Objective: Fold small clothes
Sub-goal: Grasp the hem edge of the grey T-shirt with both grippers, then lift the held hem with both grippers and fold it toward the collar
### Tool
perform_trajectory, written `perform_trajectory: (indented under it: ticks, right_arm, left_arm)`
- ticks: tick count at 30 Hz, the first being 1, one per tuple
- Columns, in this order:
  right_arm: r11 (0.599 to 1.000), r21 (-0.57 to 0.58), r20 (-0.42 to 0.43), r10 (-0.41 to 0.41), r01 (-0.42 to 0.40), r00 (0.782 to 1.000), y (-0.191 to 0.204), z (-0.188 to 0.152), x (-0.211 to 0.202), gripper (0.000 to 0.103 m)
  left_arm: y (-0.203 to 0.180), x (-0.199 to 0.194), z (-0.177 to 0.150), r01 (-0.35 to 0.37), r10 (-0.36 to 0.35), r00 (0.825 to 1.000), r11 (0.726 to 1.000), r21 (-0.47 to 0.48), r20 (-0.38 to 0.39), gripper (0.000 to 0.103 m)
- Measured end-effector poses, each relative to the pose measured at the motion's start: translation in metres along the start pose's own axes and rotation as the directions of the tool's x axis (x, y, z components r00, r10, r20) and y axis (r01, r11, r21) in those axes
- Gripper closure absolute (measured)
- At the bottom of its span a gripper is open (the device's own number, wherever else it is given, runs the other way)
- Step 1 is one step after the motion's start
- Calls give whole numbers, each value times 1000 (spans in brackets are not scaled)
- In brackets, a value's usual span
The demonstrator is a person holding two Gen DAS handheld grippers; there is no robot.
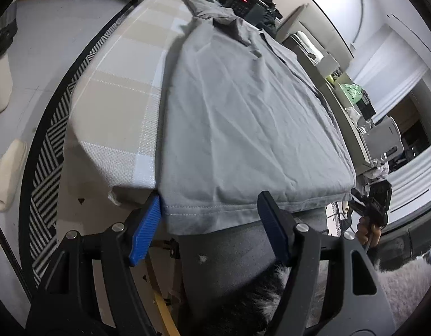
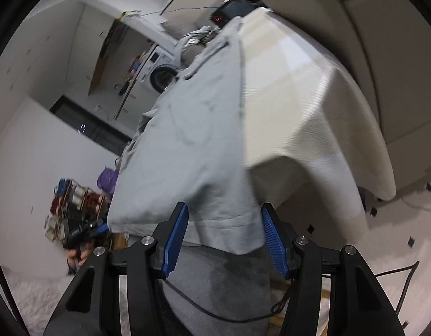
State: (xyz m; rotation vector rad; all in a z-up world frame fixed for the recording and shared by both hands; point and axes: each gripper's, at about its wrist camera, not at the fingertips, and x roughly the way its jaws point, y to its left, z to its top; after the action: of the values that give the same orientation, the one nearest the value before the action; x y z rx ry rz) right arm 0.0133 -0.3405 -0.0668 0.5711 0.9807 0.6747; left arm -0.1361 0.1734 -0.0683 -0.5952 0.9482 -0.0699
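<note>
Left wrist view: sits close behind its own blue-padded fingers (image 1: 148,224), angled down over the near edge of the beige checked tablecloth (image 1: 117,89), looking along the spread grey cotton shirt (image 1: 238,112).

Right wrist view: equally close, tilted, facing the same shirt's hanging hem (image 2: 187,168).

Shared: shirt, cloth, black device with red display (image 1: 245,1) (image 2: 232,9).

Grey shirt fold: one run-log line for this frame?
grey shirt: flat on table, hem overhanging | left gripper: open at hem | right gripper: open at hem
</note>
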Motion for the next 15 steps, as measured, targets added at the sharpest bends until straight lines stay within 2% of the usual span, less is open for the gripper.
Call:
perform_trajectory:
  ticks: [6, 9, 10, 12, 13, 14, 15]
  right_arm:
    - [999, 27, 52, 26, -27, 998, -6, 2, -1, 47]
    - [1000, 3, 75, 30, -31, 997, 2, 2, -2, 56]
    - [1000, -13, 72, 24, -23, 997, 6, 2, -2, 58]
    - [998, -54, 60, 13, -10, 998, 10, 0, -7, 77]
    - [997, -77, 55, 3, 2, 998, 14, -1, -7, 84]
    - [995, -100, 51, -8, 13, 999, 19, -2, -6, 87]
    - [991, -131, 52, -10, 16, 999, 25, -3, -7, 92]
  left_arm:
    - [12, 0, 0, 34, -33, 999, 998, -59, 18, 37]
    - [14, 0, -3, 24, -23, 999, 998, -54, 25, 41]
    - [15, 0, -4, 9, -8, 1000, 998, -59, 19, 46]
    - [17, 1, -3, -17, 18, 1000, 998, -63, 8, 58]
    - [18, 2, -4, -30, 30, 1000, 998, -61, -5, 73]
    - [18, 3, -4, -21, 20, 1000, 998, -54, -16, 83]
    - [17, 3, -5, -21, 20, 1000, 999, -45, -21, 87]
